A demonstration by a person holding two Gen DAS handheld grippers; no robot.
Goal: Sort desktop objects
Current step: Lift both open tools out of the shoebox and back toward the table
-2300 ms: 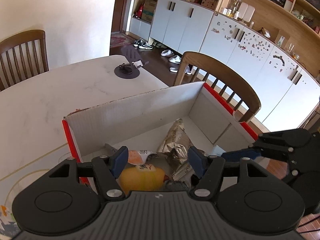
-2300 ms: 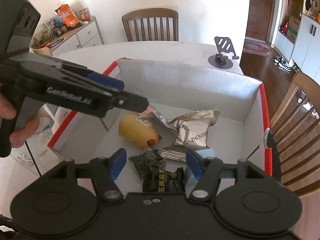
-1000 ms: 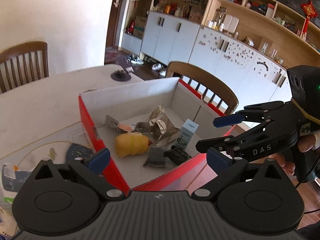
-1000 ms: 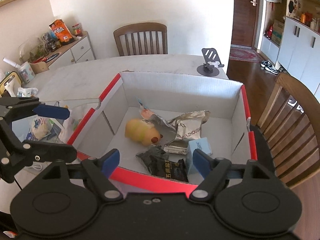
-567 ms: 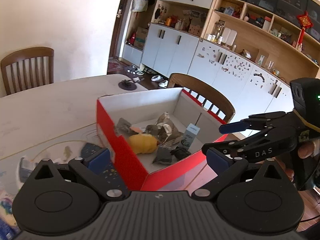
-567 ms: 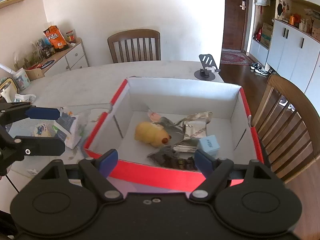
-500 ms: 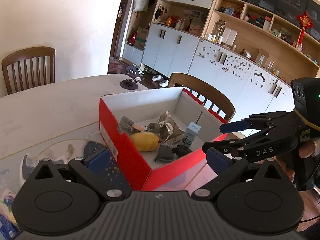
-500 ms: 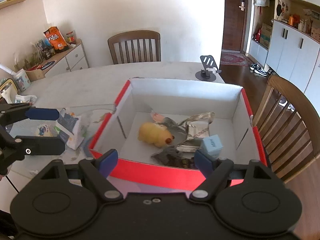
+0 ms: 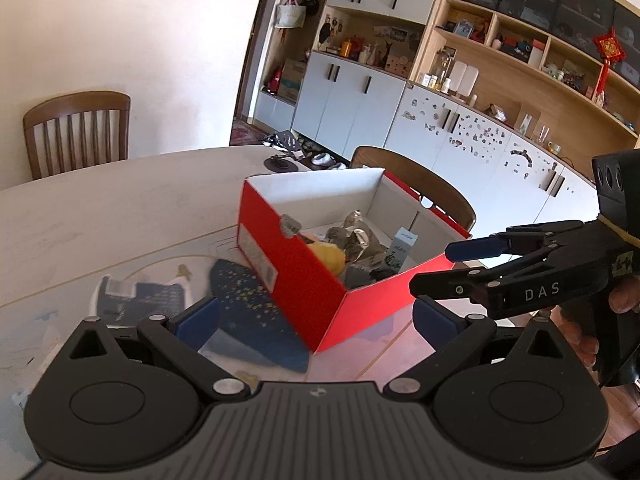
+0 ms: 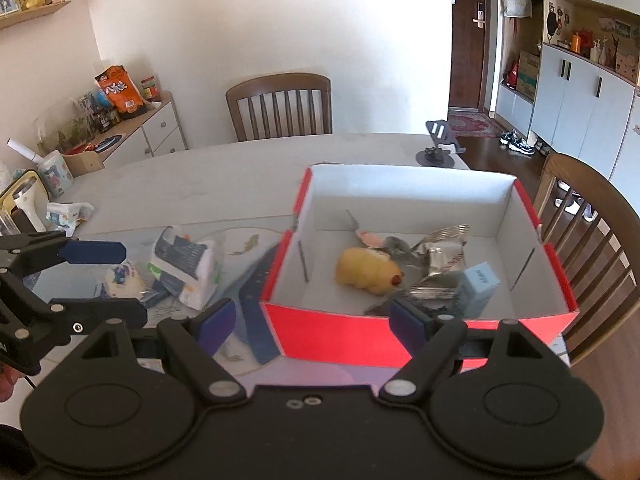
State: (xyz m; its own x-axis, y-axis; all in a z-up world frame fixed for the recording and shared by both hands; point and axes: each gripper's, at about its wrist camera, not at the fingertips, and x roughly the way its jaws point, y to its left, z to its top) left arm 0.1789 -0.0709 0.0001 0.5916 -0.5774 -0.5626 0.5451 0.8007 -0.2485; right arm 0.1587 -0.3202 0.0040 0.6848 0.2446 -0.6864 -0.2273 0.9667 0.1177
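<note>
A red box point(image 10: 420, 330) with white inner walls stands on the table; it also shows in the left wrist view point(image 9: 304, 276). Inside lie a yellow plush toy point(image 10: 366, 270), a silver foil packet point(image 10: 438, 258), a small light-blue carton point(image 10: 480, 286) and a dark wrapper point(image 9: 362, 274). My left gripper point(image 9: 316, 320) is open and empty, held back from the box's near corner. My right gripper point(image 10: 312, 320) is open and empty, in front of the box's red front wall. Each gripper shows in the other's view, open.
Left of the box lie a tissue pack point(image 10: 186, 262), a small printed packet point(image 10: 118, 282) and a dark blue pouch point(image 9: 256, 316). A phone stand point(image 10: 438, 148) sits at the table's far edge. Wooden chairs point(image 10: 280, 106) stand around the table.
Both grippers have drawn back from inside the box and opened wider. The box now sits farther right in both views, and the items left of it have come into sight.
</note>
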